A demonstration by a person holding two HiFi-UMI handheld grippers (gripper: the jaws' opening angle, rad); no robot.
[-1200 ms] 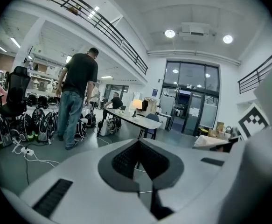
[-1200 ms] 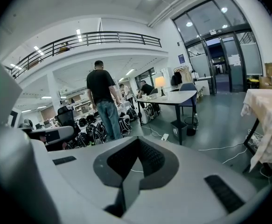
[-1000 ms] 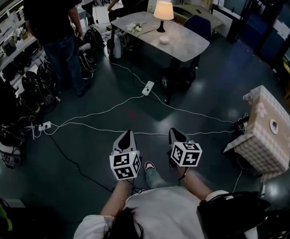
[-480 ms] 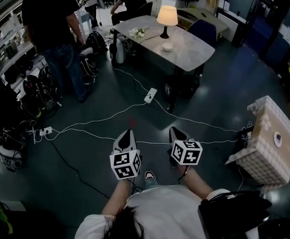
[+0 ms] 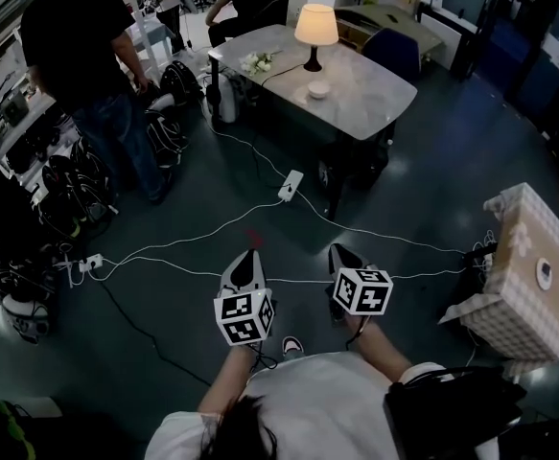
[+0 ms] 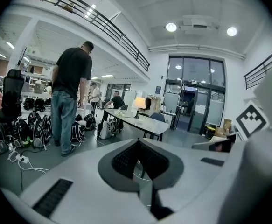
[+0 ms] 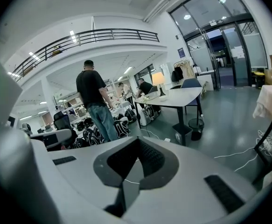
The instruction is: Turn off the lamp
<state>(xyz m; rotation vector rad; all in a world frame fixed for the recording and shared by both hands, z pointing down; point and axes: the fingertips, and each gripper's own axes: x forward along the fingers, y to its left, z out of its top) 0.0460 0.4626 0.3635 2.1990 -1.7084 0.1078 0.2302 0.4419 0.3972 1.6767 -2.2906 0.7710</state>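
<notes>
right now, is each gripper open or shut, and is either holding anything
left gripper: shut, jaws together, holding nothing
right gripper: shut, jaws together, holding nothing

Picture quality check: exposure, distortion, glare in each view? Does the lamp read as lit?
Head view: dim, floor dark, edges bent by the wide lens; the lamp glows, plainly lit, shade almost blown out. Left gripper view: heavy fisheye, black corners, ceiling lights flaring. Right gripper view: same fisheye, lamp small yet bright.
</notes>
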